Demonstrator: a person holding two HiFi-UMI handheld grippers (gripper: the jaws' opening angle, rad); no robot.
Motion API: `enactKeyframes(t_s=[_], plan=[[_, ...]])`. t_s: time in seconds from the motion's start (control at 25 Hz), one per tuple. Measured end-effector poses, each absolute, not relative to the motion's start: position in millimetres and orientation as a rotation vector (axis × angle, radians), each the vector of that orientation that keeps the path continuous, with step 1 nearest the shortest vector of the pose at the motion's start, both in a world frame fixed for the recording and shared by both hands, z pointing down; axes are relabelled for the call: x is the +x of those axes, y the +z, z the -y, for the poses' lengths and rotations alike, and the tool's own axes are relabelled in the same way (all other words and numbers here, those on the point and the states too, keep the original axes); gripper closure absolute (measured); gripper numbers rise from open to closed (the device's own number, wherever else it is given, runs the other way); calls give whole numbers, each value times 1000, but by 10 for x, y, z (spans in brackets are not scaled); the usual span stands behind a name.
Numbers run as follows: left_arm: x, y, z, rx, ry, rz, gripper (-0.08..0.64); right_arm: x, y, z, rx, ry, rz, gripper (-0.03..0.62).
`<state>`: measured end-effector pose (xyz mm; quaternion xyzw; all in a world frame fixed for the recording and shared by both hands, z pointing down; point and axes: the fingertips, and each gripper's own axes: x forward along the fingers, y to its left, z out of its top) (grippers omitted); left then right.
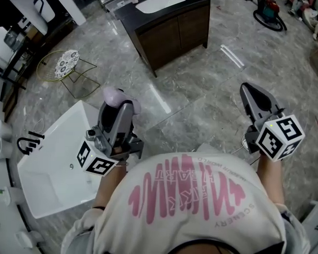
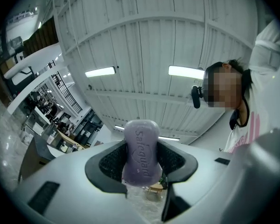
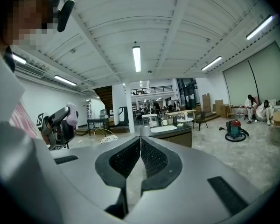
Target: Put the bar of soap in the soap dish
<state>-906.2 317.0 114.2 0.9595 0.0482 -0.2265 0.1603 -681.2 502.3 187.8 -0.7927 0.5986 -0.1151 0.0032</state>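
Observation:
A lilac bar of soap [image 2: 141,150] stands on end between the pads of my left gripper [image 2: 141,161], which is shut on it and tilted up toward the ceiling. In the head view the soap [image 1: 115,94] sticks out of the left gripper [image 1: 118,106] above the floor, left of the person's body. My right gripper [image 1: 249,91] is held out at the right, jaws shut with nothing between them [image 3: 140,157]. From the right gripper view the soap [image 3: 72,113] shows off to the left. I cannot make out a soap dish in any view.
A dark vanity cabinet [image 1: 172,28] with a white basin [image 1: 160,2] stands ahead on the marble floor. A white bathtub [image 1: 42,192] lies at the lower left, a wire chair [image 1: 66,65] beyond it. A vacuum cleaner [image 1: 267,12] sits far right.

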Motion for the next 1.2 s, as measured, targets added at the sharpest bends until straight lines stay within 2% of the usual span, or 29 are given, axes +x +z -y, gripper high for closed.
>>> enactKeyframes(t_s=[0.76, 1.2], plan=[[-8743, 1116, -3058, 2718, -649, -142, 356, -6477, 1823, -4812, -2475, -344, -1927, 574], [-7649, 1057, -2595, 2730, -723, -14, 356, -5236, 1763, -4144, -2415, -315, -2060, 574]])
